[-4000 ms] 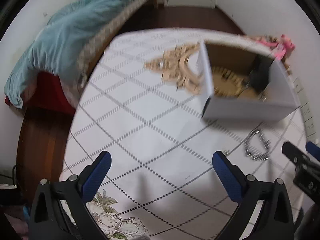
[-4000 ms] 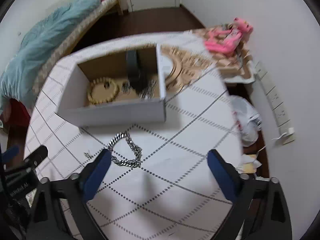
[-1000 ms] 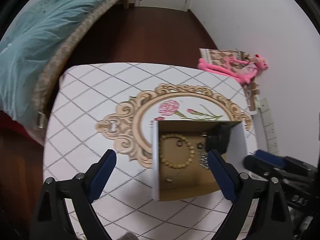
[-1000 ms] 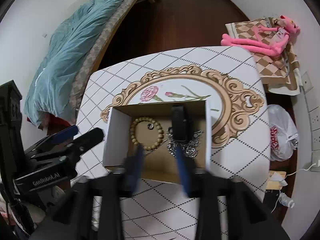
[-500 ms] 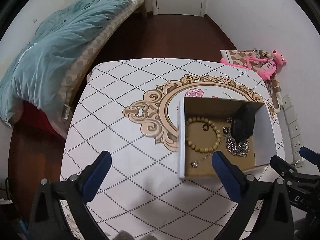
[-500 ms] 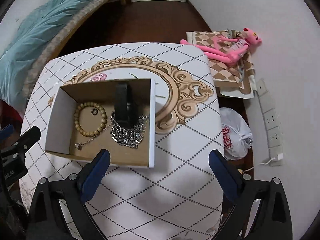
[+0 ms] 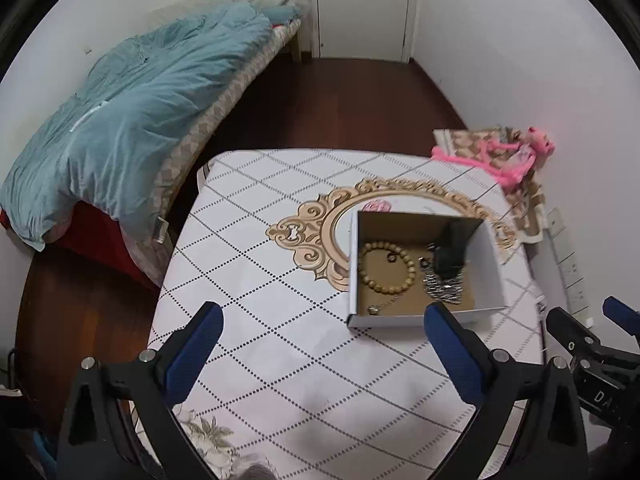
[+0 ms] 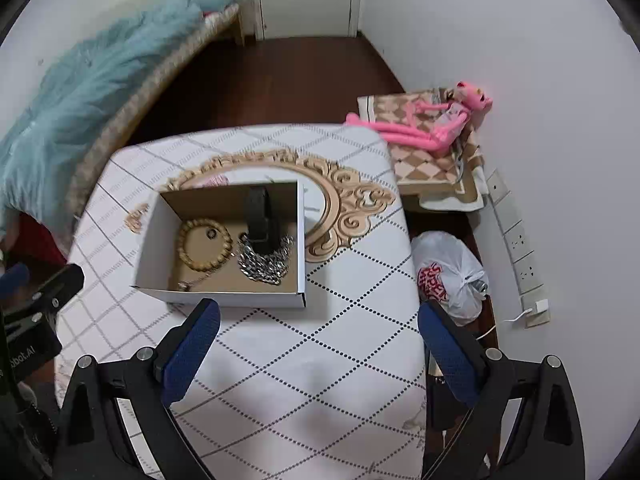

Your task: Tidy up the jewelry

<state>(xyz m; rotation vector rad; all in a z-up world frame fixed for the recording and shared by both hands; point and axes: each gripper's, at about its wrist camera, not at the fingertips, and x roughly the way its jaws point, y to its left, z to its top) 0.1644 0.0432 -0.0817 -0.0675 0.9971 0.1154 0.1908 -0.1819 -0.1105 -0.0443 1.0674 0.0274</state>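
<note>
Open cardboard box on the patterned table, holding a wooden bead bracelet, a silver chain, a black band and a thin pendant necklace. Left gripper and right gripper hover above the table, jaws spread wide, both empty. Pink plush toy lies beyond the table.

White tablecloth, black dotted diamond grid, gold scroll frame; white box, brown inside; tan bead bracelet; silver chain; teal duvet; pink plush.
</note>
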